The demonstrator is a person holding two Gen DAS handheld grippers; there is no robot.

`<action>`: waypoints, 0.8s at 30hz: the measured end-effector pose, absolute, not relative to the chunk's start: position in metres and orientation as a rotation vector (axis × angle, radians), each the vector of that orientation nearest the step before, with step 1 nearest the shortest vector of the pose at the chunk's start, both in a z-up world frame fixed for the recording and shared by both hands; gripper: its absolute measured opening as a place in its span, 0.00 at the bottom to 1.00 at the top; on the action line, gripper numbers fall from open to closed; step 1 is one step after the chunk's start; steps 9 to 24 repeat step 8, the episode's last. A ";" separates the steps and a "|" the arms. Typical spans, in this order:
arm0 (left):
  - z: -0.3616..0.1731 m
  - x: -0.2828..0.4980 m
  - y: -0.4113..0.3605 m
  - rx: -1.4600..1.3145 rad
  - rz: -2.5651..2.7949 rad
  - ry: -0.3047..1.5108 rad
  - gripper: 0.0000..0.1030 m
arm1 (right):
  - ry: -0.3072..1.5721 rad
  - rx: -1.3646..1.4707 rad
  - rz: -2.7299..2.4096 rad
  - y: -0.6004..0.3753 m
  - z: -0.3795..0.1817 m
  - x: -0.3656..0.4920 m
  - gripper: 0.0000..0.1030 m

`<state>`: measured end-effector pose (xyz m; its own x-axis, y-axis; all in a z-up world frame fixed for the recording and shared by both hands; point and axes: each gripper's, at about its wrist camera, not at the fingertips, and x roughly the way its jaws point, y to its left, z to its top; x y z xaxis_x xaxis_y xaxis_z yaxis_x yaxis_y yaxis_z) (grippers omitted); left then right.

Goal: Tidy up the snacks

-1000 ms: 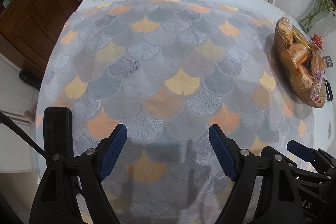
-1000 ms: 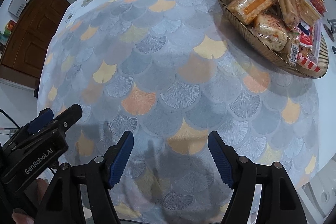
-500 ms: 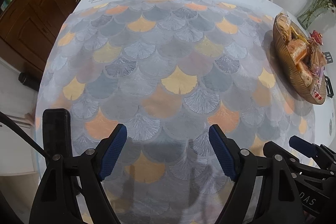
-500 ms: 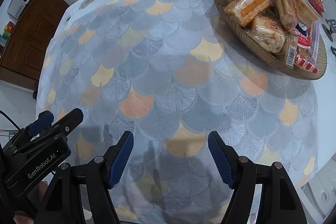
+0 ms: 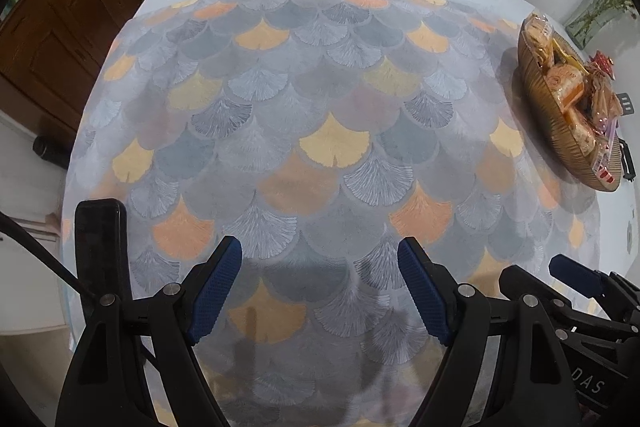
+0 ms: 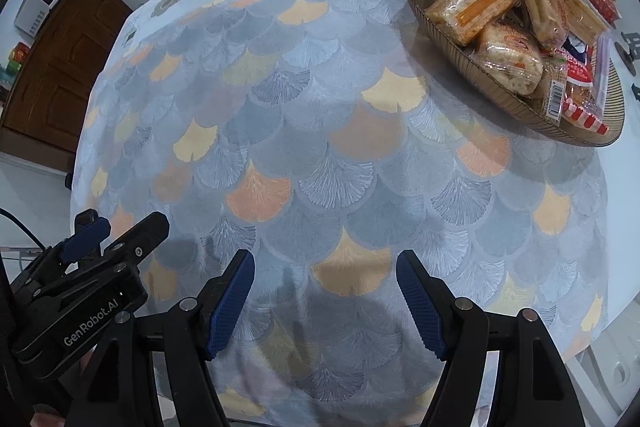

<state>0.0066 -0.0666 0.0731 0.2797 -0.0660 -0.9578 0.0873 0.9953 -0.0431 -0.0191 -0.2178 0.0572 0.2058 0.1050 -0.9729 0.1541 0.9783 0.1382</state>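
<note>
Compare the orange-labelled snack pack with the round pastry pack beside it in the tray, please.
The orange-labelled pack is rectangular; the round pastry pack is bun-shaped. The first lies higher on the pile, the second lower, near the tray rim. Both are wrapped in clear plastic and untouched.

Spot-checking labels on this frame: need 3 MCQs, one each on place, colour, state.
1. Where do the snack packets lie?
A. scattered over the tablecloth
B. piled in the ribbed tray
C. on a chair seat

2. What colour are the claw pads?
A. blue
B. red
C. white

3. What is between the fingers of the right claw?
A. a snack packet
B. the tray rim
C. nothing, it stands open over bare cloth

Key: 1 B, the packets all sit heaped in the ribbed tray at the table's far right side. 2 A, the textured pads on both the right claw and the left claw are blue. 3 C, only the fan-patterned tablecloth shows in the gap.
</note>
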 end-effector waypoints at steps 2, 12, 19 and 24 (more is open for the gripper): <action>0.073 0.007 -0.065 0.026 -0.094 1.278 0.77 | 1.366 0.225 -0.030 -0.218 0.057 -0.019 0.69; 0.077 0.008 -0.064 0.081 -0.060 1.228 0.77 | 1.360 0.219 -0.016 -0.215 0.057 -0.018 0.69; 0.077 0.008 -0.064 0.081 -0.060 1.228 0.77 | 1.360 0.219 -0.016 -0.215 0.057 -0.018 0.69; 0.077 0.008 -0.064 0.081 -0.060 1.228 0.77 | 1.360 0.219 -0.016 -0.215 0.057 -0.018 0.69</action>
